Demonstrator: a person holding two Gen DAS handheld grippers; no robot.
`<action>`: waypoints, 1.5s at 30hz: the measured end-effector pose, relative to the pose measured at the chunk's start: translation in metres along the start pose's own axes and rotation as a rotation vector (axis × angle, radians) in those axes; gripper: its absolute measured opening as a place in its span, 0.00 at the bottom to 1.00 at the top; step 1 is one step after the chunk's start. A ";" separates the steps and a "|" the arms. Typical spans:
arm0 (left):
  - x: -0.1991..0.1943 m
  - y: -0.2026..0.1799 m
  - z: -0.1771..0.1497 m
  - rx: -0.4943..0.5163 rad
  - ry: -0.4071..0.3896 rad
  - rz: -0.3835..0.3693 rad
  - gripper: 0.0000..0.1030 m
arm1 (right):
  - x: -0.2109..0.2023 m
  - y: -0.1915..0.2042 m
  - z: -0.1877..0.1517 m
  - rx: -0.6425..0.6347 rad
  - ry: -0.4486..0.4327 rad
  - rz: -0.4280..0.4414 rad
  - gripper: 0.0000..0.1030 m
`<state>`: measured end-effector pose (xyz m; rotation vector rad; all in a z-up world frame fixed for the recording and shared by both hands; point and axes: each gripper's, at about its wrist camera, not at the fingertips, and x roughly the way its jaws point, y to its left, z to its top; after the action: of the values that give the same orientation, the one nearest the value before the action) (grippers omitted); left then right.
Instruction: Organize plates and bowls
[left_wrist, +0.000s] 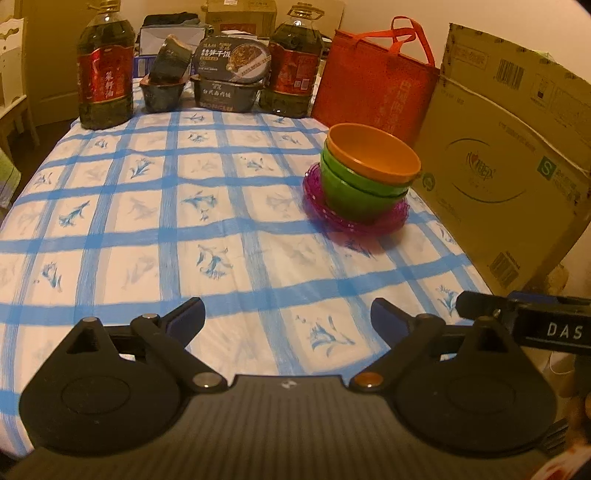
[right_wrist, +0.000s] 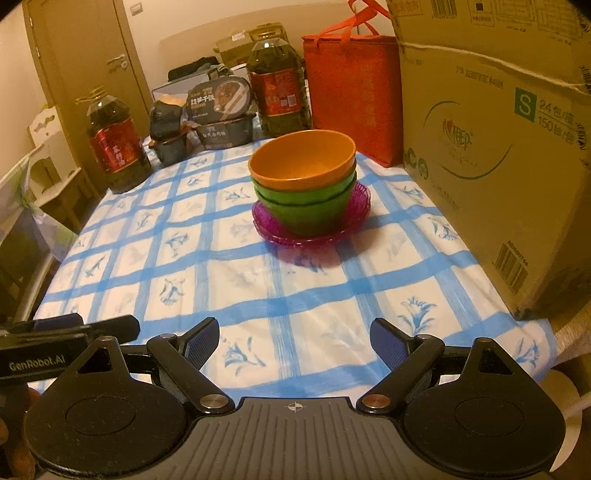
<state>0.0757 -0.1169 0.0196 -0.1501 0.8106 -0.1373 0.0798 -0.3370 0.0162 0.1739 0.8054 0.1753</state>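
An orange bowl (left_wrist: 373, 155) sits nested in green bowls (left_wrist: 354, 192), which stand on stacked purple plates (left_wrist: 332, 216) on the blue-checked tablecloth (left_wrist: 184, 221). The same stack shows in the right wrist view: orange bowl (right_wrist: 303, 158), green bowls (right_wrist: 306, 206), purple plates (right_wrist: 269, 225). My left gripper (left_wrist: 288, 314) is open and empty, well short of the stack and to its left. My right gripper (right_wrist: 295, 336) is open and empty, in front of the stack. The right gripper's side also shows at the left wrist view's right edge (left_wrist: 546, 325).
A large cardboard box (right_wrist: 498, 147) stands just right of the stack, a red bag (right_wrist: 351, 92) behind it. Two oil bottles (left_wrist: 105, 70) (left_wrist: 293, 66) and dark food trays (left_wrist: 227, 74) line the table's far edge. A door (right_wrist: 85, 59) is at left.
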 end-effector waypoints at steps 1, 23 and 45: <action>-0.002 0.001 -0.002 -0.003 0.004 -0.001 0.93 | -0.002 0.002 -0.002 -0.008 -0.001 -0.006 0.86; -0.015 0.004 -0.021 0.004 0.013 0.051 0.93 | -0.010 0.015 -0.025 -0.019 0.009 -0.010 0.86; -0.016 0.003 -0.023 0.005 0.012 0.047 0.94 | -0.012 0.013 -0.024 -0.023 0.008 -0.021 0.86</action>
<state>0.0484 -0.1133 0.0151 -0.1253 0.8251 -0.0958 0.0529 -0.3245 0.0113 0.1430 0.8125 0.1657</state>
